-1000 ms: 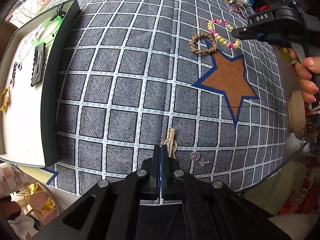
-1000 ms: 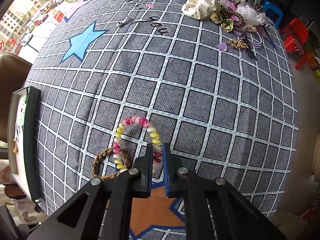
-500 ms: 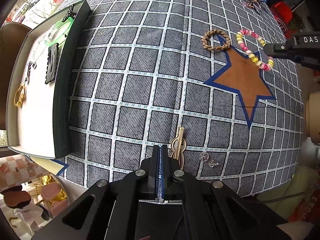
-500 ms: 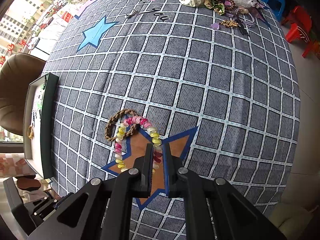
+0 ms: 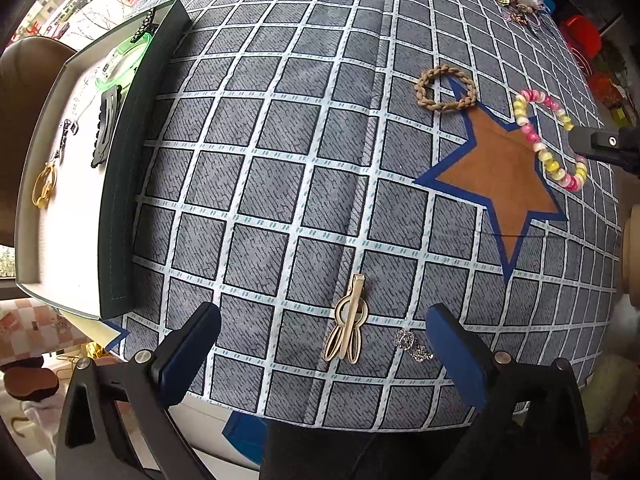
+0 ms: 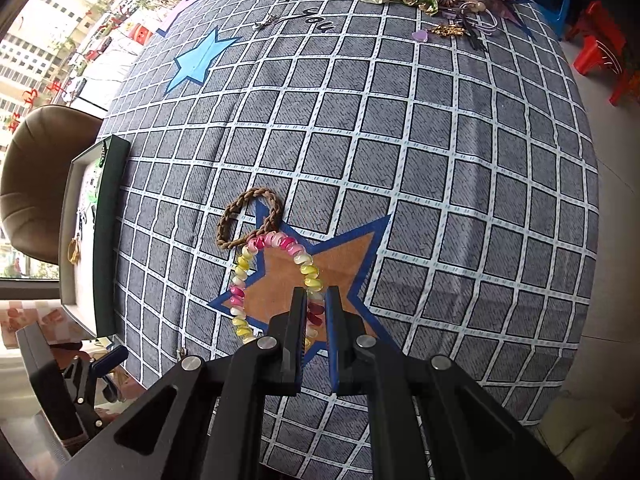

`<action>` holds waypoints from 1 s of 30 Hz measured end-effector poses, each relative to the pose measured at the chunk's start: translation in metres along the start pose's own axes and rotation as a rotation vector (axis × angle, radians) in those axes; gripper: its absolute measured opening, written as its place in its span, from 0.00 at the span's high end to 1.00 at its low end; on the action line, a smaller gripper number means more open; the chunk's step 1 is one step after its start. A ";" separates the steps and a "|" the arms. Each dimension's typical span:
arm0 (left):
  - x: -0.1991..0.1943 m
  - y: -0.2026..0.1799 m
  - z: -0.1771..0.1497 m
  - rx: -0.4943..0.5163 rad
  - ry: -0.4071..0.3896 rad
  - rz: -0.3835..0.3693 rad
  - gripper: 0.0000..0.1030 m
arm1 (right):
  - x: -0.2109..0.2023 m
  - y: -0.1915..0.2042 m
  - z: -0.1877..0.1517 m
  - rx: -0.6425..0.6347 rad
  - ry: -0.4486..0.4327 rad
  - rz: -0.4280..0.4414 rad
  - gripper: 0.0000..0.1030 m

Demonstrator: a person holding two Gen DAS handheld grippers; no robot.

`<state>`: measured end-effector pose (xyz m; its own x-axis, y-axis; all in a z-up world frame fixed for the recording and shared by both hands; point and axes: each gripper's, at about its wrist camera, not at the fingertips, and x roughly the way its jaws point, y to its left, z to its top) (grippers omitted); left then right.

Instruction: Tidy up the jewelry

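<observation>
A beige hair clip point(image 5: 349, 322) lies flat near the desk's close edge, a small silvery chain piece point(image 5: 414, 344) just beside it. The braided tan ring point(image 5: 445, 89) rests on a star's tip. The pink-and-yellow spiral bracelet point(image 6: 276, 276) is pinched at one side and seems to hang slightly lifted. In the white tray point(image 5: 64, 216) lie a gold ring, black clip and green bangle.

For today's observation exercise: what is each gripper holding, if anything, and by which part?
The right gripper pinches the pink-and-yellow coil bracelet by the near side of its loop. The left gripper is opening and holds nothing.
</observation>
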<state>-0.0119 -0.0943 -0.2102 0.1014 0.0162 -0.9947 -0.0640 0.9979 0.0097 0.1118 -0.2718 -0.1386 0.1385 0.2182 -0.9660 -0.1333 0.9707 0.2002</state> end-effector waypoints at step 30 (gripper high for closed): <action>0.074 -0.015 0.042 -0.045 -0.066 -0.134 0.85 | -0.020 0.025 -0.038 -0.036 0.014 0.055 0.91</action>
<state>0.0378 -0.1054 -0.2797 0.1766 -0.1118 -0.9779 -0.0896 0.9876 -0.1291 0.0680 -0.2556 -0.1210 0.1159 0.2696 -0.9560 -0.1758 0.9528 0.2474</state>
